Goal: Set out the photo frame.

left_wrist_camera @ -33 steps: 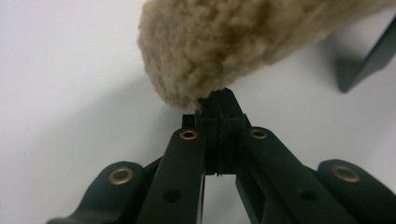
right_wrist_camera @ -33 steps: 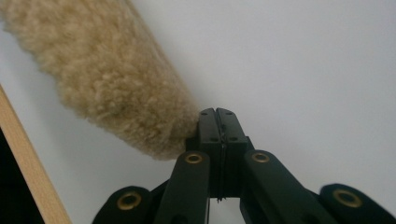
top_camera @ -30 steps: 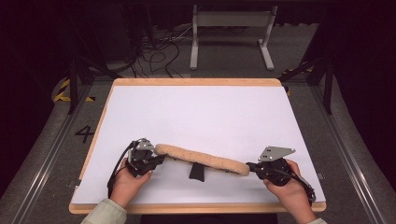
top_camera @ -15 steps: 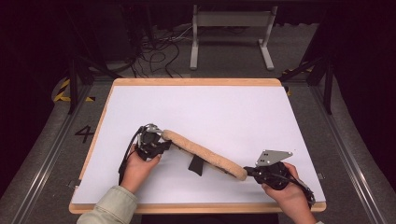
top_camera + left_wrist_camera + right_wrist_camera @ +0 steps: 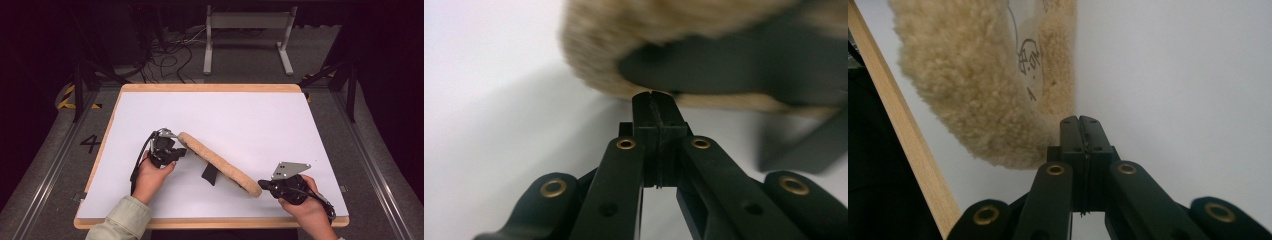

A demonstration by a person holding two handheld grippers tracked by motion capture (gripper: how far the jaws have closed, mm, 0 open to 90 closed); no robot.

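A long tan fleece pad (image 5: 220,162) lies slantwise across the near half of the white table (image 5: 225,110), with a black strap (image 5: 210,173) under its middle. My left gripper (image 5: 181,150) is shut on the pad's far-left end. In the left gripper view the closed jaws pinch the fleece pad's (image 5: 599,50) edge, below its black lining (image 5: 724,65). My right gripper (image 5: 261,186) is shut on the near-right end. In the right gripper view, my right gripper (image 5: 1080,122) bites the fleece pad (image 5: 963,90) beside a white label (image 5: 1030,55).
The table's wooden front edge (image 5: 903,135) runs close beside the right gripper. Behind the table stand a grey metal frame (image 5: 245,30) and loose cables (image 5: 165,55) on the floor. A painted number 4 (image 5: 91,143) marks the floor at left.
My left gripper has moved away from the person with its end of the pad, and the right gripper has drawn back toward the front edge. The pad has swung from level to slanted.
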